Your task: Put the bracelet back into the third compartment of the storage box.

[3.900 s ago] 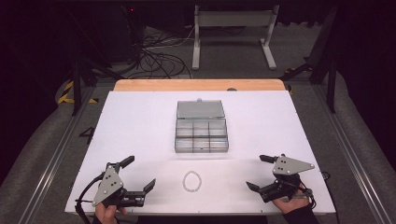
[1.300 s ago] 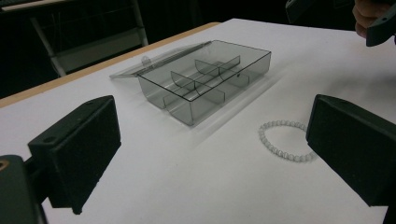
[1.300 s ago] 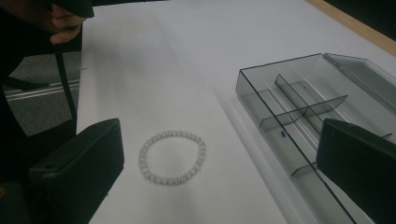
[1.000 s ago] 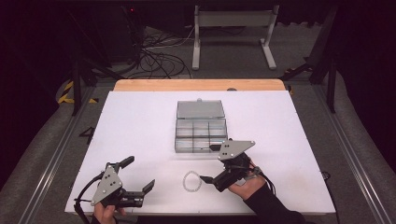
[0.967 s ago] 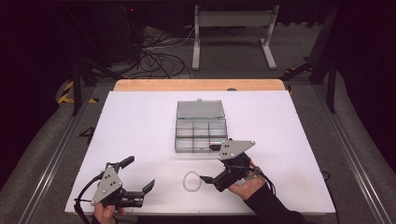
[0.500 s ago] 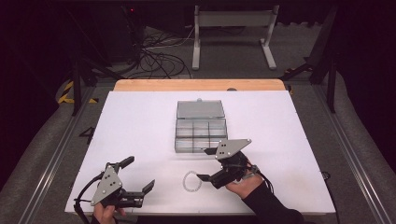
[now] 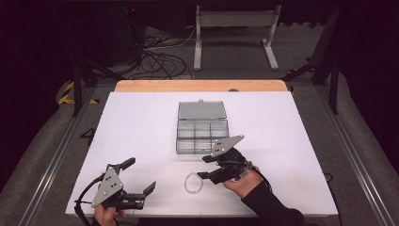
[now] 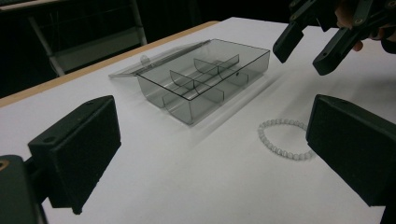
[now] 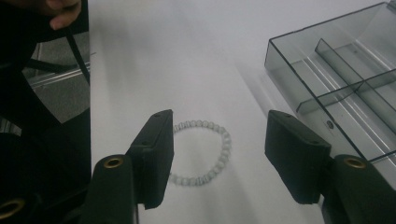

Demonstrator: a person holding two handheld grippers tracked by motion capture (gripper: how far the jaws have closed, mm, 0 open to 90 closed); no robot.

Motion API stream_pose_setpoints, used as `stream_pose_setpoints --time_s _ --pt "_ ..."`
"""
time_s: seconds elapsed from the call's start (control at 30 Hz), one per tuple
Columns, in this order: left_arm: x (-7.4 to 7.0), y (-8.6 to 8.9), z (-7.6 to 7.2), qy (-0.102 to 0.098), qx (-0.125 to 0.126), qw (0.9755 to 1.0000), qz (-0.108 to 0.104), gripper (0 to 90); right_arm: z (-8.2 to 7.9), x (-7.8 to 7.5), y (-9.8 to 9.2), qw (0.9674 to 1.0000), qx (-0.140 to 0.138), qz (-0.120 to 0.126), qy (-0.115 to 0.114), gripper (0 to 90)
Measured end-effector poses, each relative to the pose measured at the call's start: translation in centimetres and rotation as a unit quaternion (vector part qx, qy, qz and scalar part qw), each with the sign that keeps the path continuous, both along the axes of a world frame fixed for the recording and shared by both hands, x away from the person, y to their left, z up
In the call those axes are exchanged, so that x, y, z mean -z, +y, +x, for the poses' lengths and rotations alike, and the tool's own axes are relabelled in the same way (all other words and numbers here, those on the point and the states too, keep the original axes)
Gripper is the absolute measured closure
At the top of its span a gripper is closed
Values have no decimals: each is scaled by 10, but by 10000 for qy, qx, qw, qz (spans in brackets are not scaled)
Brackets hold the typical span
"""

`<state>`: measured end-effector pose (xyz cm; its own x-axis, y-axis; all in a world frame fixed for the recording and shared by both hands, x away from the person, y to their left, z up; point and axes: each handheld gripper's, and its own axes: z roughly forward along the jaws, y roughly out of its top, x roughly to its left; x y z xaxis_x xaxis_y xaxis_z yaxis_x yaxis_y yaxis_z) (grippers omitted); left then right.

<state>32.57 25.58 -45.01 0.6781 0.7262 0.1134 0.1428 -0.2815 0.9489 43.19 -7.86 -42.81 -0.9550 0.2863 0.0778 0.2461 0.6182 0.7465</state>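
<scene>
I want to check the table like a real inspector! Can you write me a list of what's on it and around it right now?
Surface: white table top with a wooden strip along the far edge; looks clean.
Job's things: clear compartment box, lid open and lying back, compartments look empty; white bead bracelet lying flat on the table in front of the box.
Clutter: nothing seen.
Grippers: right gripper open, jaws spread, close to the bracelet, not touching it. Left gripper open, at the near left corner, holding nothing.
Cables: a black cable trails from the left gripper; a tangle of cables lies on the floor behind the table.
Surroundings: dark room, white metal stand beyond the table, grey floor.
</scene>
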Motion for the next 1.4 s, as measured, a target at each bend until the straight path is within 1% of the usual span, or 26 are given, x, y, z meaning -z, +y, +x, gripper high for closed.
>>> stream_pose_setpoints --time_s 0.13,0.2,0.4,0.47,0.5,0.57,0.7,0.73,0.8,0.83,0.93,1.07,1.1,1.13,1.17,1.2,1.33,1.37,1.4 --pt "0 0 0 2 0 10000 3 37 2 3 5 9998 -13 -164 77 472" --pt "0 0 0 9 0 10000 1 37 3 5 8 9995 -52 -297 104 489" --pt "0 0 0 0 0 10000 15 37 4 10 18 9981 -95 -606 81 540" --pt "0 0 0 6 4 10000 0 37 5 14 23 9969 -113 -773 84 572" --pt "0 0 0 2 0 10000 10 37 5 14 23 9969 -113 -773 84 572" --pt "0 0 0 2 2 10000 15 37 5 17 26 9960 -103 -878 87 589" --pt "0 0 0 7 2 10000 1 37 7 22 31 9947 -132 -1009 126 619" --pt "0 0 0 10 5 10000 0 37 8 24 33 9942 -194 -1048 135 636" --pt "0 0 0 1 7 10000 9 37 8 25 35 9940 -176 -1072 158 642" --pt "0 0 0 5 8 10000 6 37 9 28 37 9928 -227 -1164 193 650" --pt "0 0 0 4 9 10000 10 37 10 31 40 9919 -235 -1228 211 658" --pt "0 1 1 1 9 10000 7 37 11 34 44 9907 -211 -1336 121 679" --pt "0 0 1 13 9 10000 3 37 10 35 45 9902 -166 -1381 110 685" --pt "0 1 1 -16 13 10000 30 37 11 35 46 9894 -176 -1442 93 693" --pt "0 0 1 -14 15 10000 36 37 10 37 47 9896 -132 -1428 88 701" --pt "0 0 1 -13 14 10000 29 37 11 37 47 9885 -158 -1499 61 713" --pt "0 0 1 6 19 10000 18 37 11 40 50 9869 -134 -1606 44 768" --pt "0 0 1 7 20 10000 18 38 10 41 51 9870 -77 -1603 82 780" --pt "1 0 1 6 18 10000 12 37 10 41 51 9870 -61 -1605 56 806"
